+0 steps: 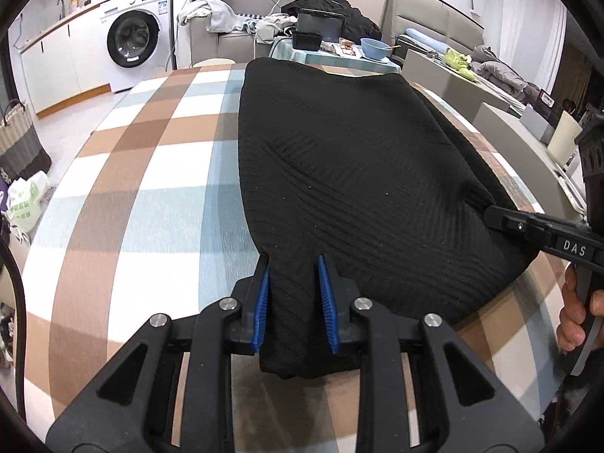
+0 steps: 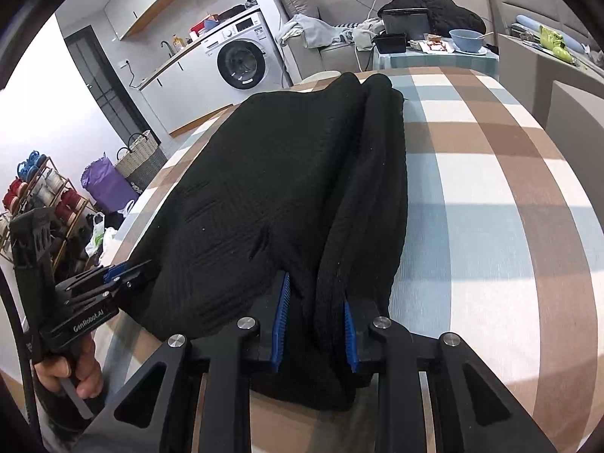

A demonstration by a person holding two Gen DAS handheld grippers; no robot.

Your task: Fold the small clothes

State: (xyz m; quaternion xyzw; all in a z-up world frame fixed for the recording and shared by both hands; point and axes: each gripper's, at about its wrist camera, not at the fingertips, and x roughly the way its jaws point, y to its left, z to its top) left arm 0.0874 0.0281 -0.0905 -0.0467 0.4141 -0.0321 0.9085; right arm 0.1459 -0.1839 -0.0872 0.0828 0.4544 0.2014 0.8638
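A black ribbed knit garment [image 1: 351, 166] lies partly folded on the checked tablecloth [image 1: 151, 188]. My left gripper [image 1: 293, 264] is shut on its near left corner, with the cloth bunched between the blue pads [image 1: 264, 298]. My right gripper [image 2: 315, 290] is shut on the near right edge, where folded layers [image 2: 370, 196] stack up. Each gripper shows in the other view: the right one [image 1: 494, 213] at the right edge, the left one [image 2: 139, 270] at the lower left.
The table's near edge runs just under both grippers. A second small table [image 1: 339, 56] behind holds a blue bowl [image 1: 373, 47] and black boxes. A washing machine [image 1: 136, 43], sofas with clothes, baskets and a shoe rack [image 2: 41, 196] stand around.
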